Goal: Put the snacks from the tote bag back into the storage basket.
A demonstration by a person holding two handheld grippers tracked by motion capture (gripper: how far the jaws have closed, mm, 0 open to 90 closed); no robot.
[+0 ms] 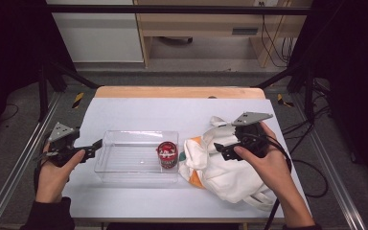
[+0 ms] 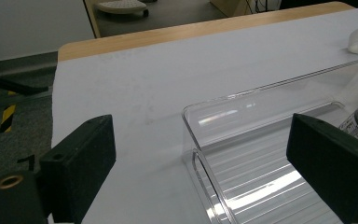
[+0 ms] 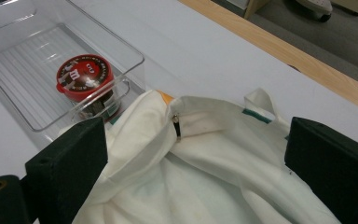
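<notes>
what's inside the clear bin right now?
One red-lidded jar stands at the right end of the clear bin; the rest of its ribbed floor is bare. Whatever is inside the white cloth bag beside it is covered.

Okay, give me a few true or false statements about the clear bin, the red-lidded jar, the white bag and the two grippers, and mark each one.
1. The red-lidded jar stands inside the clear bin. True.
2. The white cloth bag lies inside the bin. False: it lies on the table beside the bin's right end.
3. The left gripper is clamped on the jar. False: its jaws are open at the bin's left end, holding nothing.
4. The right gripper is over the bag with its jaws open. True.
5. The bag shows a zipper pull. True.
</notes>
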